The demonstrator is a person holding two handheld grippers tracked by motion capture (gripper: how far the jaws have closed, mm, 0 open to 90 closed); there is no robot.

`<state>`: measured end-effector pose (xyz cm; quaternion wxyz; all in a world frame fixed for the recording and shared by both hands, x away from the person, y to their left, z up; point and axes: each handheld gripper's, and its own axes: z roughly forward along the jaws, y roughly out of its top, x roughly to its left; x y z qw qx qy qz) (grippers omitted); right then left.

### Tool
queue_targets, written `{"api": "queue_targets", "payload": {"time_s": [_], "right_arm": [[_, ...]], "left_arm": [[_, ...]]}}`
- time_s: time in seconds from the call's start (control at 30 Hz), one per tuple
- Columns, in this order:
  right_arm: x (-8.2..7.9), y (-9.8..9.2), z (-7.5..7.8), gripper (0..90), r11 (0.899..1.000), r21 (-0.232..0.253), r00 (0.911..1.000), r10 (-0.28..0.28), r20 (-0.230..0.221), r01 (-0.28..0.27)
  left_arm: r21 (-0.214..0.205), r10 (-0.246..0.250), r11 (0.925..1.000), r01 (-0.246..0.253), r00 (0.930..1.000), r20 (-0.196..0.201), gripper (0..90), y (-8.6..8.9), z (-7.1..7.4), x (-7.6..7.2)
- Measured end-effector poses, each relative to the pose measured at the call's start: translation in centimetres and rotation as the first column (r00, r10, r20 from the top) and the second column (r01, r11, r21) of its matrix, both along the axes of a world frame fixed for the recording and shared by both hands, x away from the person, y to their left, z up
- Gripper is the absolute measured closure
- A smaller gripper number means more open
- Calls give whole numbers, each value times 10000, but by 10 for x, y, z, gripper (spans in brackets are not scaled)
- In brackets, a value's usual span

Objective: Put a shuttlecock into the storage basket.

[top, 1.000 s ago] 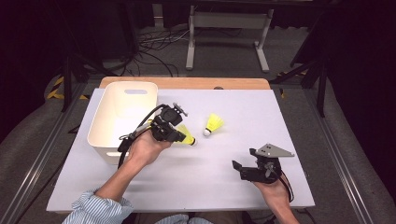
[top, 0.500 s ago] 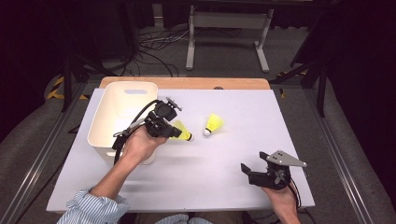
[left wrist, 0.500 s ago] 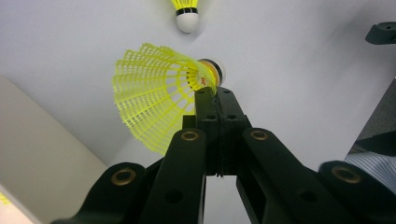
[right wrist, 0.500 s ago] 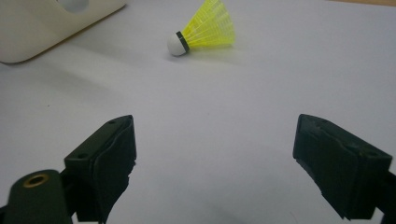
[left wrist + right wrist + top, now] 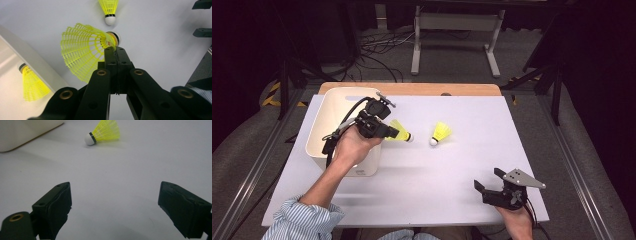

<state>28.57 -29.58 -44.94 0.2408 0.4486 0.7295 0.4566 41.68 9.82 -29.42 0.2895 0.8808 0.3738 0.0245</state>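
Left gripper [image 5: 384, 131] has carried its yellow shuttlecock [image 5: 398, 132] up toward the white bin [image 5: 328, 112], clamped at the skirt's edge. Best clear the rim before letting go. Right gripper [image 5: 488, 182] waits wide above the counter [image 5: 427, 180].

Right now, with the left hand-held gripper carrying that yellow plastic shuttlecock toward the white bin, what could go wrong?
1. The left hand-held gripper pinches the held yellow plastic shuttlecock by its thin skirt edge near the cork, so it could slip or twist free short of the white plastic bin.
2. One yellow shuttlecock already in the bin lies near the wall; a drop onto it might bounce out.
3. The second yellow shuttlecock on the table lies close by and could be knocked.
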Motion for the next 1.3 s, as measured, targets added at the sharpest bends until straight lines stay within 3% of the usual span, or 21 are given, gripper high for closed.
{"api": "queue_targets", "payload": {"time_s": [0.3,0.6,0.97,1.3], "right_arm": [[-1,-1,-4,119,10000,-6,10000,17,69,-17],[-1,1,-5,119,9999,-111,9999,119,40,-118],[-1,1,-5,119,9998,-145,9999,131,42,-131],[-1,1,-5,119,9999,-120,9999,115,56,-114]], "left_arm": [[-467,446,9979,-439,9989,156,900,19,12,4],[-671,687,9955,-667,9972,291,900,30,21,4],[-674,816,9947,-777,9950,573,900,33,32,3],[-680,1397,9885,-1349,9876,717,900,53,33,5]]}}
